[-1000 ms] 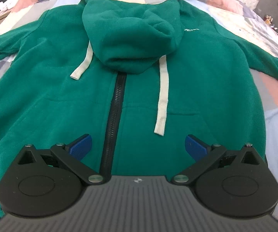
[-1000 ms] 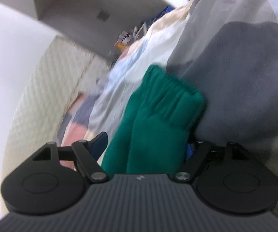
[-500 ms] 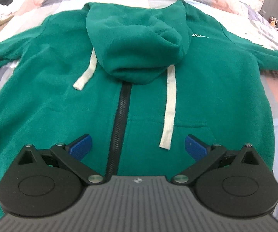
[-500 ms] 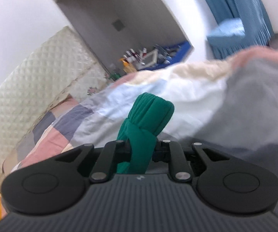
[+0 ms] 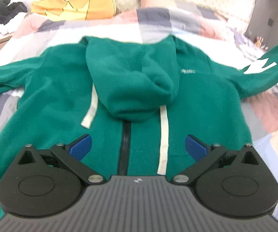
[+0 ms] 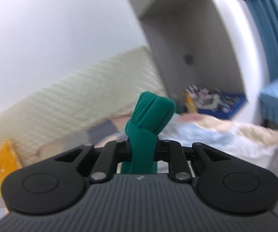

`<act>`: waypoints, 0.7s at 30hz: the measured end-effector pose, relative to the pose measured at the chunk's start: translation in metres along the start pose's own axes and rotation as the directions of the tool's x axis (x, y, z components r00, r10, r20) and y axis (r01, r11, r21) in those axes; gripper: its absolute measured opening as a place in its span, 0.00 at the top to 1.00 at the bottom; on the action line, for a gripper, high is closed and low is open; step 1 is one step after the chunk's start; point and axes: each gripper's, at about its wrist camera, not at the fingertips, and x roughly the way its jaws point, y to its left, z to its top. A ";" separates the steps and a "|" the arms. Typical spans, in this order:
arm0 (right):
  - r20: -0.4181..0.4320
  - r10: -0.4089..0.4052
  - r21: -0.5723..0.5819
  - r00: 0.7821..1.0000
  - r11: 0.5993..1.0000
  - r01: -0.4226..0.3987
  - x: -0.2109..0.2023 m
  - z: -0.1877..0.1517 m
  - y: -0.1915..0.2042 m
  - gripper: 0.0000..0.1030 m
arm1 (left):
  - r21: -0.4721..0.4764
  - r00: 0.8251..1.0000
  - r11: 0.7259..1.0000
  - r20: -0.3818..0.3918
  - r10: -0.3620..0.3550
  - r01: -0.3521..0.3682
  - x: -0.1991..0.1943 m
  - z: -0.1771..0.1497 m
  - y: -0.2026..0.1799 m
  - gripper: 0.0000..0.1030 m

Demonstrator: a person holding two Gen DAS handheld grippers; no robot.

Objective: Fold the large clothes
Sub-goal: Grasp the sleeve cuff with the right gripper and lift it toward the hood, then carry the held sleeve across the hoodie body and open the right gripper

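A home bedroom: a bed under a pastel patchwork quilt [image 5: 187,29], a yellow crown-print cushion [image 5: 75,5] at its head edge, a cream quilted headboard [image 6: 65,104], blue curtains [image 6: 270,38].

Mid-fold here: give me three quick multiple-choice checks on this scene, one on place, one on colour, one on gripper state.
1. Where does the hood of the green zip-up fleece hoodie lie?
A. flopped over the chest
B. under the back
C. off the bed

2. What colour are the two flat drawstrings?
A. black
B. off-white
C. yellow

3. What is the right gripper doing?
A. open, empty
B. shut on the ribbed sleeve cuff
C. shut on a drawstring

Key: 1 A, it covers the zip's top. 2 B, pale strips on green. 3 B, cuff bunched between closed fingers.
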 end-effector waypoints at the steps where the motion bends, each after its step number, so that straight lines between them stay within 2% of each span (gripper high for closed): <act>1: 0.008 0.020 -0.018 1.000 1.000 -0.020 -0.007 0.005 0.016 0.81 | -0.013 1.000 1.000 0.013 0.003 -0.003 -0.005 0.000 0.004 0.00; 4: 0.034 0.090 -0.075 0.995 0.993 -0.087 -0.031 0.014 0.064 0.81 | -0.079 0.999 0.996 0.043 -0.027 0.030 -0.019 0.001 0.021 0.00; 6: 0.048 0.137 -0.108 0.989 0.985 -0.131 -0.049 0.015 0.092 0.81 | -0.092 0.996 0.993 0.046 -0.076 0.080 -0.027 -0.002 0.029 0.00; 10: 0.063 0.220 -0.189 0.974 0.960 -0.204 -0.087 0.011 0.155 0.81 | -0.115 0.992 0.988 0.080 -0.097 0.106 -0.038 -0.008 0.043 0.00; 17: 0.049 0.371 -0.282 0.927 0.896 -0.344 -0.157 0.008 0.253 0.81 | -0.234 0.980 0.957 0.135 -0.144 0.173 -0.055 -0.010 0.084 0.00; 21: 0.020 0.439 -0.344 0.898 0.847 -0.406 -0.189 -0.014 0.298 0.81 | -0.301 0.975 0.937 0.179 -0.129 0.179 -0.070 -0.015 0.114 0.00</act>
